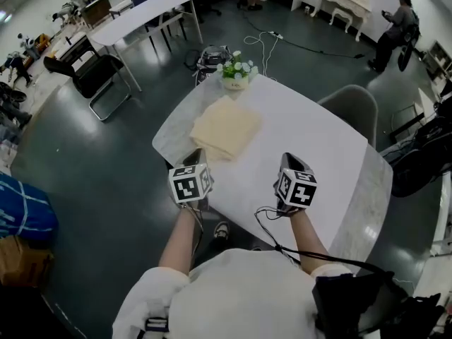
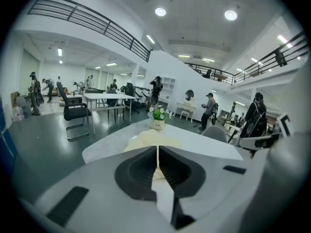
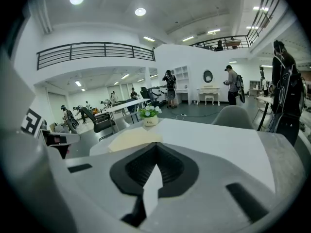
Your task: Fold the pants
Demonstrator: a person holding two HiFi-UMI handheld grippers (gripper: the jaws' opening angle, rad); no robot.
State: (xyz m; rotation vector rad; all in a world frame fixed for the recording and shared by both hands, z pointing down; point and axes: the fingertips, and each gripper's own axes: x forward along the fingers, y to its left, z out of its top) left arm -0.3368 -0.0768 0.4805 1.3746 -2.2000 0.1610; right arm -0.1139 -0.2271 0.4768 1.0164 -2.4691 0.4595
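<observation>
Nearest the person, above the table's [image 1: 318, 147] near edge, the left gripper [image 1: 195, 155] and the right gripper [image 1: 295, 162] hovered side by side, well apart, each pointing away and somewhat downward. The left gripper's fingers were clenched together with nothing between them. The right gripper's fingers likewise met at their tips, empty. Just beyond the left gripper, the pants [image 1: 226, 129] lay on the white table as a flat, folded cream rectangle, touched by neither gripper. Farther on, at the table's far edge, stood a small flower pot [image 1: 236, 73], and a grey chair [image 1: 349, 110] sat at the table's far right side.
</observation>
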